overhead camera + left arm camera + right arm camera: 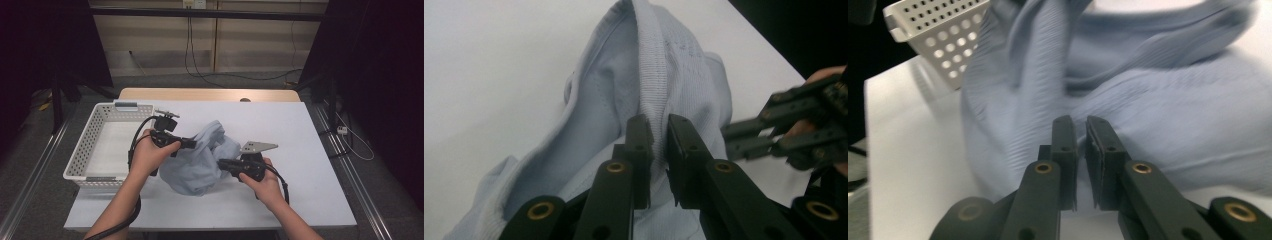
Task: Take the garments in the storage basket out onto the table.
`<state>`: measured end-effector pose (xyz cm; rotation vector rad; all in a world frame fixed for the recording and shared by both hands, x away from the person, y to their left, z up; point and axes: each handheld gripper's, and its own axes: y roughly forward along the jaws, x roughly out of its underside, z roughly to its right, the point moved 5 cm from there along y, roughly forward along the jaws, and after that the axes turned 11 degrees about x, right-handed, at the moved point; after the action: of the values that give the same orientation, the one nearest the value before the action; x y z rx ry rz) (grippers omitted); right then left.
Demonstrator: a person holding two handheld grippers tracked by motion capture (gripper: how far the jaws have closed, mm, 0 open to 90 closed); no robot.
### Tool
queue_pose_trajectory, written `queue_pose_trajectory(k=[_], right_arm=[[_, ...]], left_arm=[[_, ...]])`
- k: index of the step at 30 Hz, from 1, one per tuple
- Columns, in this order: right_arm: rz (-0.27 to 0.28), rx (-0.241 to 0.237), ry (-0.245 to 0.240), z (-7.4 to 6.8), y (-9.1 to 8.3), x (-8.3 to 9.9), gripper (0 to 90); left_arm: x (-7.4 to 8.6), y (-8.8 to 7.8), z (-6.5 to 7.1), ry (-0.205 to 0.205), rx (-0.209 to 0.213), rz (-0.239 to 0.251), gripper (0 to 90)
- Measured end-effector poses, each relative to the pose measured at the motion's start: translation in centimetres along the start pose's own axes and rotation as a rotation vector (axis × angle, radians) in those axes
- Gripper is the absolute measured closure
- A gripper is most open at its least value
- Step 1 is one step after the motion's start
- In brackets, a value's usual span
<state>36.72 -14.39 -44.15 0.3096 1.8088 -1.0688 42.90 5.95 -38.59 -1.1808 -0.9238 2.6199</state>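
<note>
Both forearms came in from the near edge, angled toward each other. The left hand (149, 152) gripped its claw from behind; the left claw (196, 144) pointed level toward the right, jaws nearly together and pinching a ribbed fold of pale blue cloth (659, 85). The right hand (265, 185) held the right claw (221, 163) pointing left, jaws drawn close on the same cloth.

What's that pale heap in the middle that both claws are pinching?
On the white table, right of the perforated white basket, lies a crumpled light-blue garment with a ribbed edge. It is the one soft thing there, pinched between the left gripper and right gripper.
</note>
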Motion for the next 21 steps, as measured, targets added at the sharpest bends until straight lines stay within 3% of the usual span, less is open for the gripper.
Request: queue_pose_trajectory(k=[5,10,14,21], right_arm=[[0.031,0.077,0.009,1.6,-0.8,-1.5,70.6],[0.045,0.173,0.040,3.8,-1.1,-2.7,49.9],[0.042,0.214,0.070,5.1,-0.8,-3.2,35.2],[-0.002,0.205,0.112,5.6,1.1,-2.8,36.9]], left_arm=[[1.1,0.0,-0.8,-0.013,-0.010,-0.019,81.2],[1.5,-0.4,-1.2,-0.022,-0.005,-0.017,81.6],[1.5,-0.4,-1.1,-0.024,-0.005,-0.022,81.7],[1.7,-0.2,-1.2,-0.023,-0.011,-0.039,81.8]])
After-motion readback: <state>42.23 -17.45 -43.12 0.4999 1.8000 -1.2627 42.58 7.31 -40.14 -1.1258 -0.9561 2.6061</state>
